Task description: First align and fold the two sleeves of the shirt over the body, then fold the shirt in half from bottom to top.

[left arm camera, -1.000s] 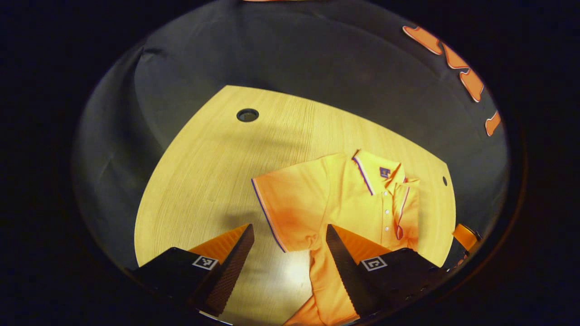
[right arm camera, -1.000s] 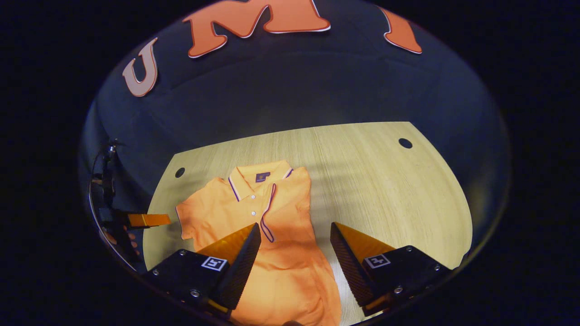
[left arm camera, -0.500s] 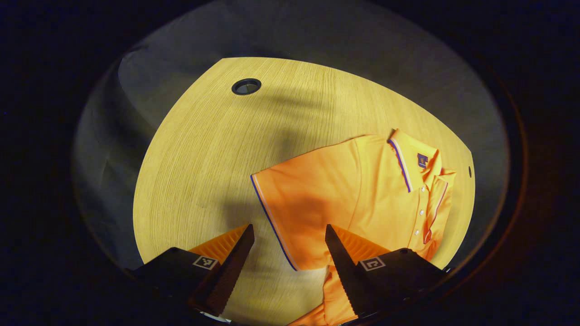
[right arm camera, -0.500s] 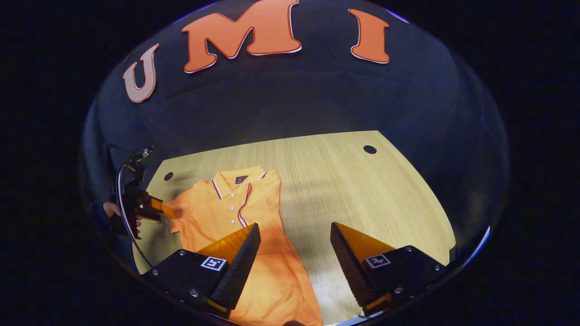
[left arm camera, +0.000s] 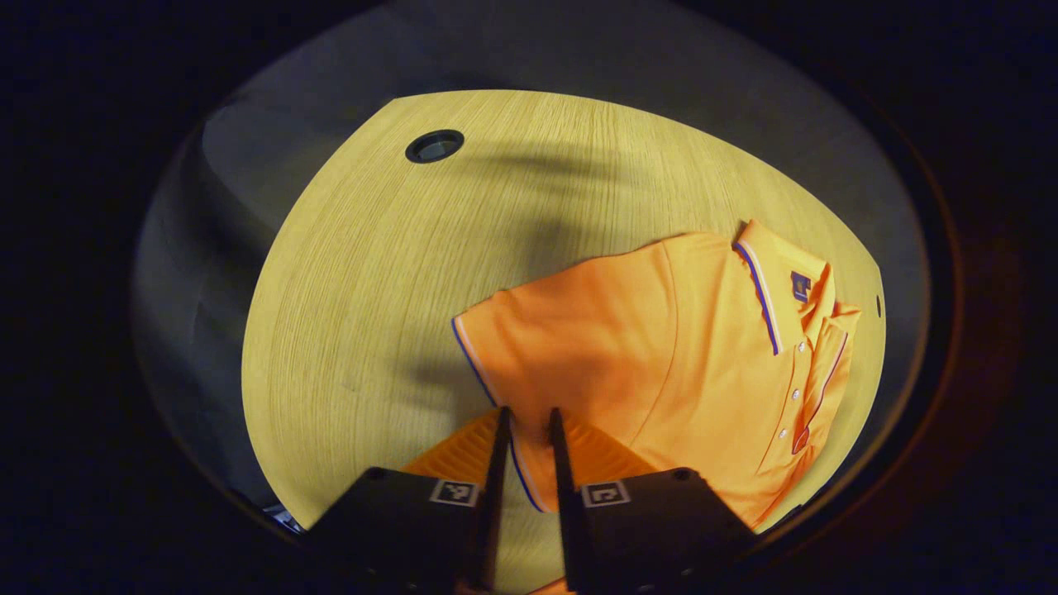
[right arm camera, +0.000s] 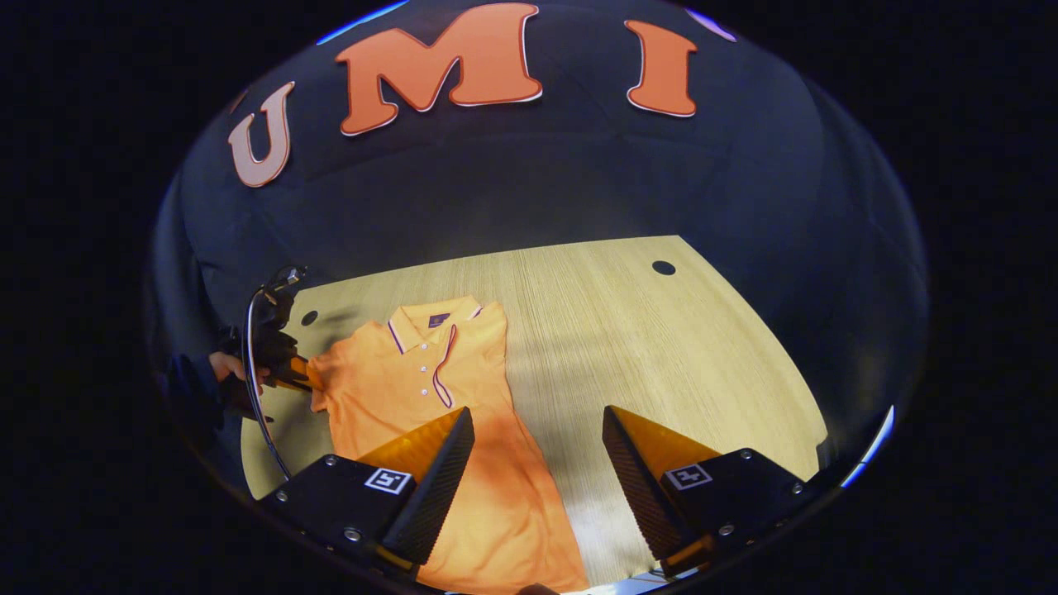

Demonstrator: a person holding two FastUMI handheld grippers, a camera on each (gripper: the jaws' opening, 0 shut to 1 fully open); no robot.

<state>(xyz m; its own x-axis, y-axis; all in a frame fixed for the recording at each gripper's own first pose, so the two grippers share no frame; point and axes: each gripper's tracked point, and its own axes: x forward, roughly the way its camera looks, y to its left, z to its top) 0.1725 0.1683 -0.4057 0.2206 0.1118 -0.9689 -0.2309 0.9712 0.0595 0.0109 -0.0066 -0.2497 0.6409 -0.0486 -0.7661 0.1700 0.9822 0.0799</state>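
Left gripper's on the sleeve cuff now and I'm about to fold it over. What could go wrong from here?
1. The left gripper pinches only the striped cuff edge of the sleeve; the thin bite could slip mid-fold.
2. The right gripper hangs open above the polo shirt, pinning nothing, so the body may drag across the table.
3. The other sleeve, already folded, could be disturbed.
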